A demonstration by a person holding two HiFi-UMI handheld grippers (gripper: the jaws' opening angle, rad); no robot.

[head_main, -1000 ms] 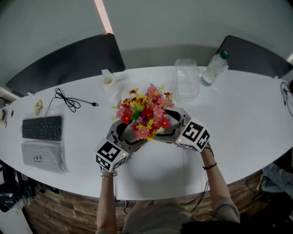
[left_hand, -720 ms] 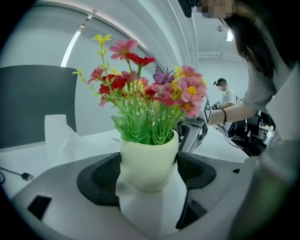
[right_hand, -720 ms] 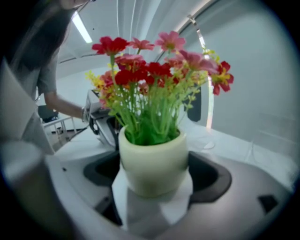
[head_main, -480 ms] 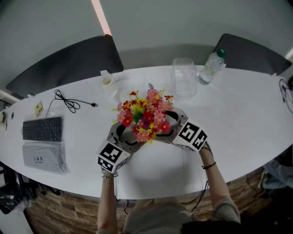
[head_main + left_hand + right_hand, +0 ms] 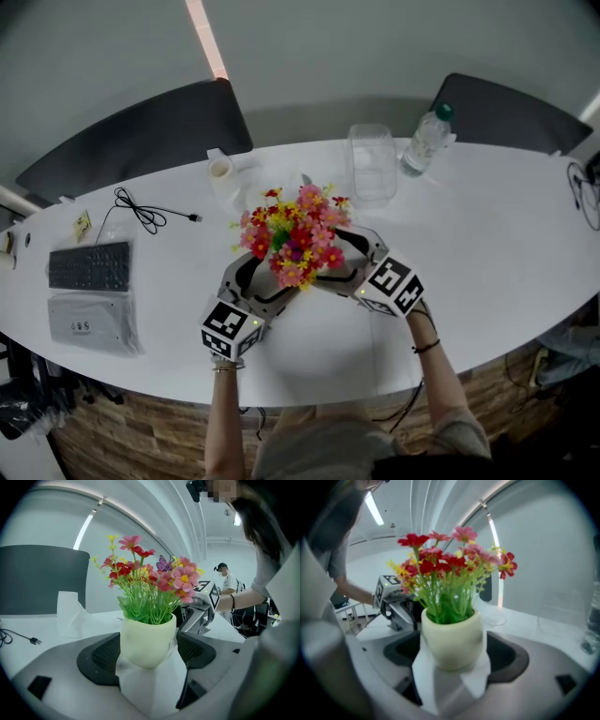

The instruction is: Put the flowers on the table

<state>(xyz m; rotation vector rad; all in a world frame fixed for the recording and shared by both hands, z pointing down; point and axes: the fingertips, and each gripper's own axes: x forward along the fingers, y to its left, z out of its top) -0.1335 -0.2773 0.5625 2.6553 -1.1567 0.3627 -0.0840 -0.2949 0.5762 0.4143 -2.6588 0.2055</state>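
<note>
A bunch of red, pink and yellow flowers point(image 5: 295, 234) stands in a pale cream pot point(image 5: 147, 641) over the middle of the white table point(image 5: 487, 244). My left gripper point(image 5: 279, 278) comes in from the left and its jaws press both sides of the pot. My right gripper point(image 5: 328, 269) holds the same pot point(image 5: 452, 639) from the right. A white sheet point(image 5: 150, 686) shows under the pot in both gripper views. In the head view the blooms hide the pot. The left gripper point(image 5: 147, 654) and the right gripper point(image 5: 452, 656) face each other.
Behind the flowers stand a clear container point(image 5: 372, 164), a water bottle point(image 5: 422, 141) and a small cup point(image 5: 222, 172). A black cable point(image 5: 141, 208), a keyboard point(image 5: 87, 264) and a plastic-wrapped pack point(image 5: 89, 319) lie at the left. Dark chairs point(image 5: 141, 131) stand behind the table.
Both grippers stay closed on the pot. The hands and flowers have shifted only slightly, a little nearer the person.
</note>
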